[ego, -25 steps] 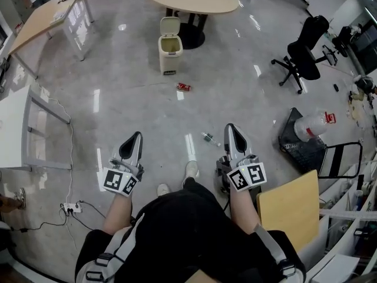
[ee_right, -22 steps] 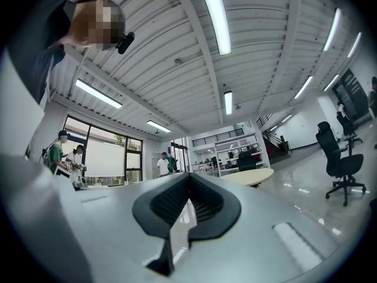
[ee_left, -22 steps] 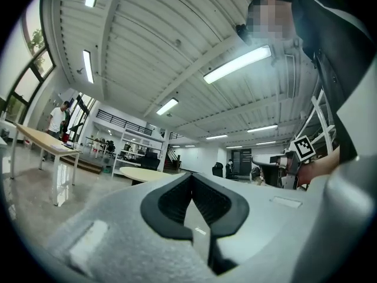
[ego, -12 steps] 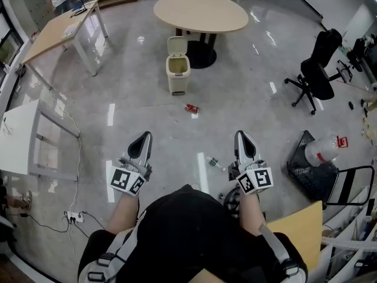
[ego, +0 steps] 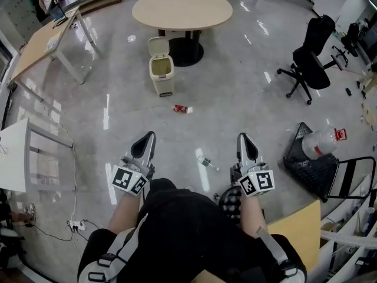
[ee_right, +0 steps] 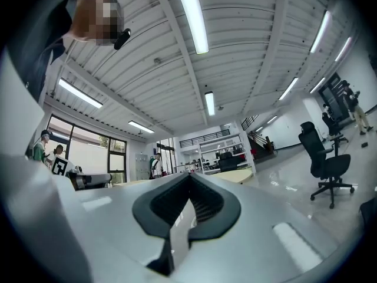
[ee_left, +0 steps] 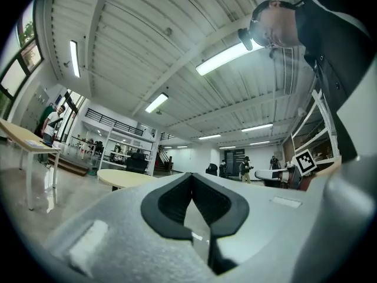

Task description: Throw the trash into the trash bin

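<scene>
The grey, shiny floor (ego: 247, 99) carries everything here. The beige trash bin (ego: 161, 74) stands on it with its lid up, near the dark foot of the round table (ego: 182, 9). A small red piece of trash (ego: 181, 108) lies near the bin, not touching it. Closer to the person lies a small clear item (ego: 205, 162), perhaps a bottle. At the right stand a black office chair (ego: 309, 58) and a dark crate (ego: 306, 164). At the lower left lies a white power strip (ego: 73, 224).
</scene>
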The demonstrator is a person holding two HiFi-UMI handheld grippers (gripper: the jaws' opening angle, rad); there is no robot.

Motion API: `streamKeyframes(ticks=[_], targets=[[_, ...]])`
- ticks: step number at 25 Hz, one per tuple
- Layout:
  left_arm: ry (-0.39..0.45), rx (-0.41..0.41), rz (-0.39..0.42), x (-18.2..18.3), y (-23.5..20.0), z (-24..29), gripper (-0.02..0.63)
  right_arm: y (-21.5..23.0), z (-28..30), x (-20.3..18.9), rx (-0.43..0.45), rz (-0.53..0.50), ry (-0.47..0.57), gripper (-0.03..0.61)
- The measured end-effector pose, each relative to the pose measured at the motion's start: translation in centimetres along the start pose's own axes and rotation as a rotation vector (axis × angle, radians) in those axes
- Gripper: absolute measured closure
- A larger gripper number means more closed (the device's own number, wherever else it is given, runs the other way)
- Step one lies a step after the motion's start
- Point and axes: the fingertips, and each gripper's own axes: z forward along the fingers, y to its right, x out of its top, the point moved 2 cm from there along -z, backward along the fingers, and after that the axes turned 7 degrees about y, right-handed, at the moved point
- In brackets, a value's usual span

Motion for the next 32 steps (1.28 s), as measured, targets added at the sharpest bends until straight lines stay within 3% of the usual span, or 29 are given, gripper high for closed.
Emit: streamKeyframes(ticks=[6,14,25,28,32], targets=[[-0.019,-0.047,-0.002,-1.0,-1.2,3.3,0.614,1.3,1.8,-2.0,-0.015,0.0,-0.037,0.574],[-0.069,-0.175,-0.008,-3.5,-3.3,9.0,0.614,2.5,5.6,-2.5,-0.061,-0.048,-0.042,0.574],[-0.167,-0.329,-0.086,-12.4,-4.9,13.2,0.614,4.1,7.4,-10.3,-0.129,-0.081,-0.184,0.574],[-0.208,-0.383,-0.135,-14.9,-4.6,15.0,0.614,4.7,6.9,-12.7,-0.197,-0.055,-0.211,0.574],[-0.263,-0.523,-0.166,-17.1,-4.1,17.3,0.613,4.9,5.5,-14.0,-0.351,-0.042,-0.206,0.574]])
